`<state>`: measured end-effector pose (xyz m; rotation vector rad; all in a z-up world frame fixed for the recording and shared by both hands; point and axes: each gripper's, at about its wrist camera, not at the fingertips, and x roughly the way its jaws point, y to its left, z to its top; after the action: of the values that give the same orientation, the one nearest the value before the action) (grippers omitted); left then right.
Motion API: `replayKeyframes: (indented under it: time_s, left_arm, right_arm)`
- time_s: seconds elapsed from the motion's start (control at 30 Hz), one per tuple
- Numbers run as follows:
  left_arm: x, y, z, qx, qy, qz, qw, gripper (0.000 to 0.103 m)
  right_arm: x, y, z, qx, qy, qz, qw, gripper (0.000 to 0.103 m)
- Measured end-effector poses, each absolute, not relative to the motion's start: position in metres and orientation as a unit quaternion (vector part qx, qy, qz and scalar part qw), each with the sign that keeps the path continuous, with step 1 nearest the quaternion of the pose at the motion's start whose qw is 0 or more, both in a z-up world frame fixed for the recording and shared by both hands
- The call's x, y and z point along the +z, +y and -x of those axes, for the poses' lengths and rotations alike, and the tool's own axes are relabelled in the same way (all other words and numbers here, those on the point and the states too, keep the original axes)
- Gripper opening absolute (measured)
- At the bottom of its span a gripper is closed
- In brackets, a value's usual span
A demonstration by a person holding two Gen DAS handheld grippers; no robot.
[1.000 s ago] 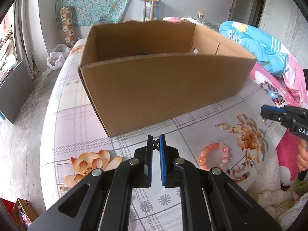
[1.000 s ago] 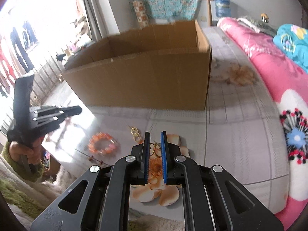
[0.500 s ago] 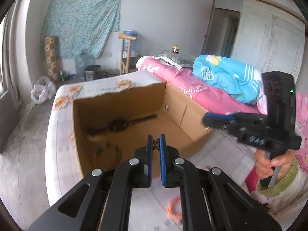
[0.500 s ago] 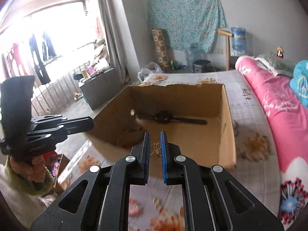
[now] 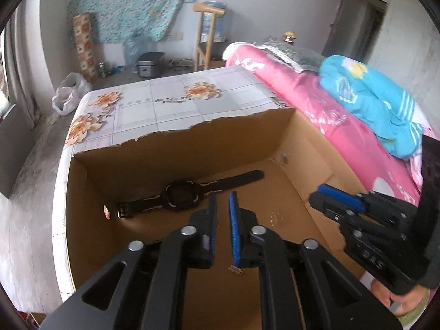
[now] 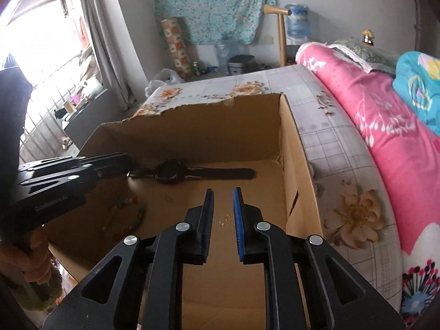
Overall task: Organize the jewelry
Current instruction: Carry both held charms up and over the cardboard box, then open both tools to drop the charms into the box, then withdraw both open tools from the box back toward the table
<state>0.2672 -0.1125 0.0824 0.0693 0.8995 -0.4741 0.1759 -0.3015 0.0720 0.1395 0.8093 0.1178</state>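
Both grippers hang over the open cardboard box [image 5: 192, 148]. My left gripper [image 5: 222, 196] has its jaws opening, and nothing shows between the blue pads. A small gold earring [image 5: 275, 217] lies on the box floor to its right, and a tiny silver piece [image 5: 236, 269] sits under its right finger. My right gripper [image 6: 223, 191] is opening too, with empty jaws and small gold bits [image 6: 225, 218] on the floor below. A black watch [image 5: 181, 195] [image 6: 170, 174] lies along the far wall. A dark beaded string [image 6: 132, 214] lies at the left of the box. Each gripper also appears in the other's view: the right gripper [image 5: 319, 196] and the left gripper [image 6: 121, 161].
The box stands on a table with a flowered cloth [image 5: 170, 104]. A pink quilt [image 6: 385, 126] and a blue blanket [image 5: 371, 101] lie to the right. A wooden chair [image 5: 206, 35] and a white bag [image 5: 67, 93] are beyond the table's far end.
Both grippers rose from the tabletop and moved over the box, each shut on a small gold earring. Their jaws have now parted and the earrings have left them.
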Motion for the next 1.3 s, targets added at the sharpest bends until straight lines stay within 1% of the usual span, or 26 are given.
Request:
replayKeyframes:
  time_s: [0.03,0.1,0.17,0.27,0.33,0.67,0.73,0.93,1.13,1.3]
  left_arm:
    - [0.082,-0.113,-0.268,-0.223,0.430,-0.031,0.874,0.019]
    - [0.081,-0.113,-0.269,-0.218,0.428,-0.031,0.877,0.023]
    - [0.081,-0.111,-0.268,-0.213,0.425,-0.029,0.879,0.025]
    - [0.087,-0.106,-0.263,-0.206,0.414,-0.026,0.886,0.033]
    - [0.093,-0.102,-0.257,-0.202,0.403,-0.024,0.892,0.039]
    - [0.118,-0.073,-0.208,-0.190,0.362,-0.023,0.912,0.066]
    - [0.122,-0.066,-0.194,-0.191,0.355,-0.022,0.915,0.072]
    - [0.126,-0.052,-0.159,-0.193,0.340,-0.027,0.920,0.083]
    - [0.124,-0.044,-0.122,-0.203,0.329,-0.042,0.921,0.090]
    - [0.117,-0.038,-0.097,-0.215,0.334,-0.043,0.917,0.095]
  right_arm:
    - [0.073,-0.301,-0.175,0.057,0.390,-0.069,0.916,0.021]
    - [0.076,-0.300,-0.173,0.055,0.382,-0.066,0.920,0.026]
    - [0.080,-0.298,-0.169,0.052,0.375,-0.063,0.924,0.028]
    - [0.087,-0.298,-0.165,0.054,0.365,-0.065,0.927,0.035]
    - [0.092,-0.299,-0.160,0.053,0.357,-0.067,0.930,0.038]
    - [0.115,-0.295,-0.131,0.061,0.326,-0.077,0.940,0.052]
    - [0.118,-0.293,-0.124,0.065,0.322,-0.078,0.941,0.059]
    - [0.127,-0.290,-0.105,0.073,0.309,-0.084,0.944,0.069]
    - [0.138,-0.285,-0.082,0.083,0.291,-0.081,0.950,0.081]
    - [0.145,-0.281,-0.066,0.094,0.280,-0.078,0.952,0.089]
